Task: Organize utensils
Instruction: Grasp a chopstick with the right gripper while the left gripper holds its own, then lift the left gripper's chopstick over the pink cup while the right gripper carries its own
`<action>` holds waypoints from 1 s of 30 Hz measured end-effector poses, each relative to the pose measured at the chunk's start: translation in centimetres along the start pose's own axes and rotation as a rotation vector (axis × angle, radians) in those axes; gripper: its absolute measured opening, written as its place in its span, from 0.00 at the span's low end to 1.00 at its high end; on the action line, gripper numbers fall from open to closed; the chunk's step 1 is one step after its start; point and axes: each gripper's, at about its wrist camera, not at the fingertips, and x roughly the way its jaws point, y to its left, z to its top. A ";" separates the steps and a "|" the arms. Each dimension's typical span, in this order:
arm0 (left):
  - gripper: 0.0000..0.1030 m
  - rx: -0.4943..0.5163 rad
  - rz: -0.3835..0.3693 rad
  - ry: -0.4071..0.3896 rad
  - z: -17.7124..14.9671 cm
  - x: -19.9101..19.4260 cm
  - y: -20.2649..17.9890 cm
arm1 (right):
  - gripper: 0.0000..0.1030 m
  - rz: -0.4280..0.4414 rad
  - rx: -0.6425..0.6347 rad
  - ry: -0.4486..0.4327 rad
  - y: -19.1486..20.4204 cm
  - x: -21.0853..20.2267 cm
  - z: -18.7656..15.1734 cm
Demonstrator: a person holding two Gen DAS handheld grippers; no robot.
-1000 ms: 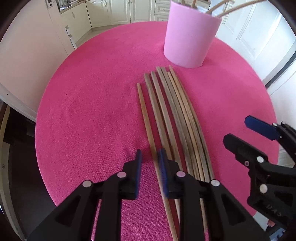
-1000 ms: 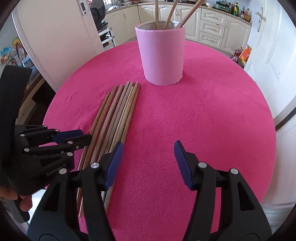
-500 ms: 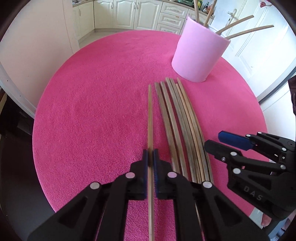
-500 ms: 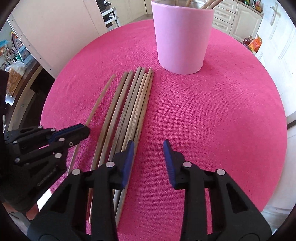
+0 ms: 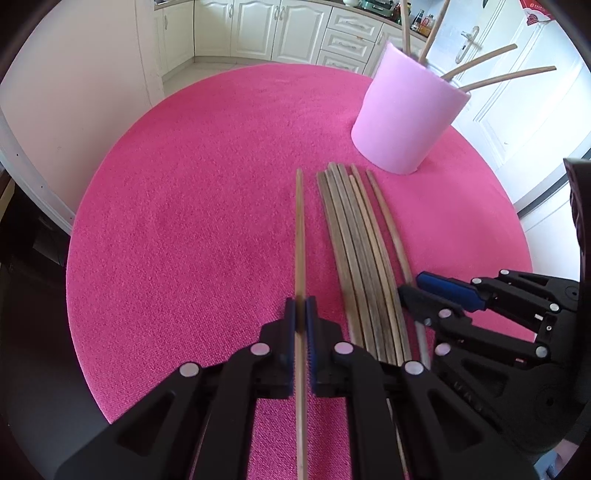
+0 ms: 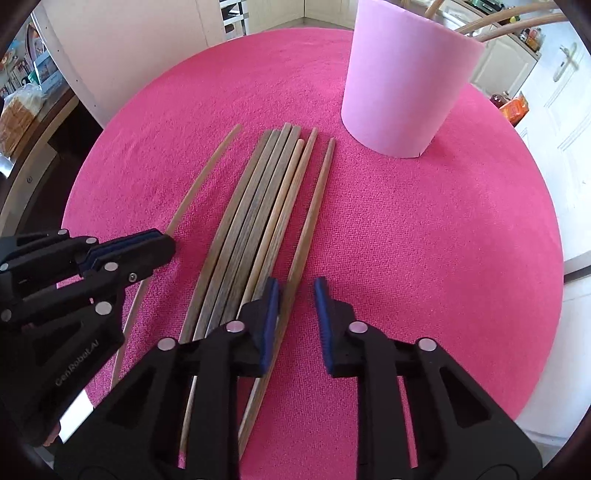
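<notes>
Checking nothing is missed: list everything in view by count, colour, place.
cloth: one, magenta, covering table.
cup: one, pale pink, far right.
cup chopsticks: at least four, tan, in cup.
bundle: five or six, brown, mid-cloth.
left chopstick: one, tan, beside bundle.
right chopstick: one, tan, beside bundle.
cabinets: several, cream, behind.
left hand-held gripper: one, black, shut on left chopstick.
right hand-held gripper: one, black, jaws just closing around right chopstick, gap showing.

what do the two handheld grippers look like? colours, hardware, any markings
Both are black plastic with ribbed blue pads on the fingers. The left gripper and the right gripper show round silver pivot pins along triangular cut-out linkage arms. The left one's side carries pale "GenRobot.AI" lettering, seen from the right wrist. No cables visible.
</notes>
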 end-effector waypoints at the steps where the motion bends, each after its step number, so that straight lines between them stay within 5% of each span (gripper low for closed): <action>1: 0.06 0.000 -0.002 -0.007 0.0 -0.3 0.0 | 0.08 0.011 0.008 -0.008 -0.4 -0.1 -0.2; 13: 0.06 0.021 -0.063 -0.137 -0.8 -4.0 -0.5 | 0.05 0.131 0.061 -0.204 -3.5 -4.5 -2.8; 21: 0.06 0.093 -0.124 -0.356 -0.3 -8.2 -2.6 | 0.05 0.230 0.081 -0.440 -4.5 -10.2 -3.8; 30: 0.06 0.147 -0.196 -0.602 1.6 -10.4 -5.2 | 0.05 0.242 0.109 -0.708 -5.9 -15.4 -3.1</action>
